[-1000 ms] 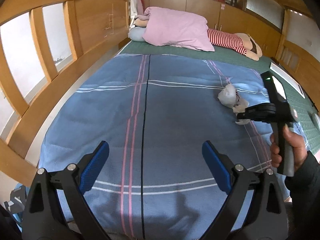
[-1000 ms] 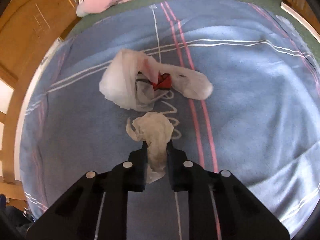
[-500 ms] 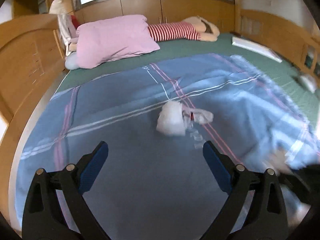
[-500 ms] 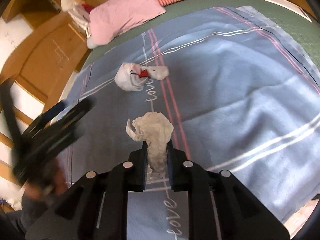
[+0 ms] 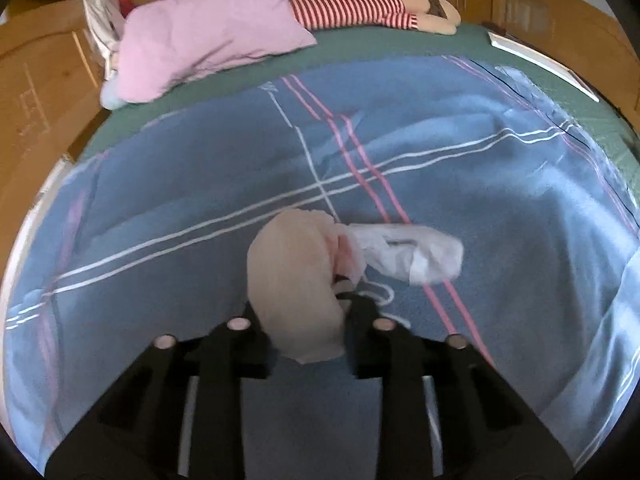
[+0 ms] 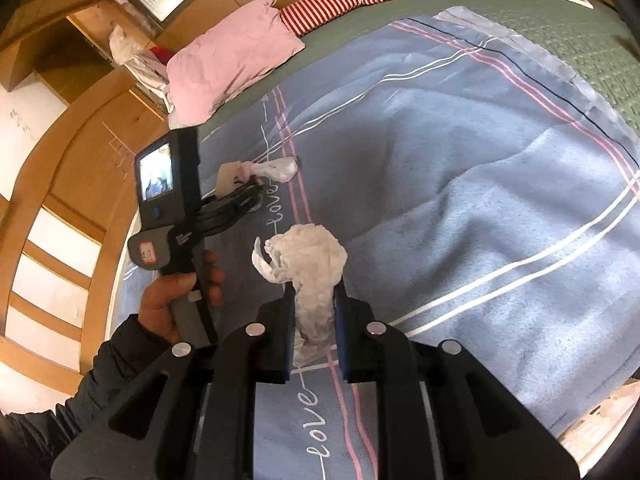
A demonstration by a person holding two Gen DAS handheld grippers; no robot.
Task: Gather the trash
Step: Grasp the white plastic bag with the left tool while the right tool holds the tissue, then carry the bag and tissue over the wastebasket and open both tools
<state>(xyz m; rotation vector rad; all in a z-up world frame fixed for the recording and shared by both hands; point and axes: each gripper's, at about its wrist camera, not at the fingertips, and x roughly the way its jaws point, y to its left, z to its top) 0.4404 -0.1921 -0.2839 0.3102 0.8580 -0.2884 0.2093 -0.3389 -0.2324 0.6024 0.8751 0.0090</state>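
Your right gripper (image 6: 311, 312) has its jaws clamped on a crumpled tissue (image 6: 308, 256), low in the centre of the right wrist view, carried clear of the blue blanket (image 6: 480, 200). In the lower centre of the left wrist view, your left gripper (image 5: 306, 320) has its jaws closed on one side of the plastic bag (image 5: 296, 280), which sits on the bed with its other handle (image 5: 412, 252) trailing off to the right. You hold the bag by one side, it seems, so its mouth can be pulled open for the tissue. Lifting that edge a little should widen the opening; thin film may collapse or slip. The pink pillow (image 5: 208, 36) lies well apart, upper left.
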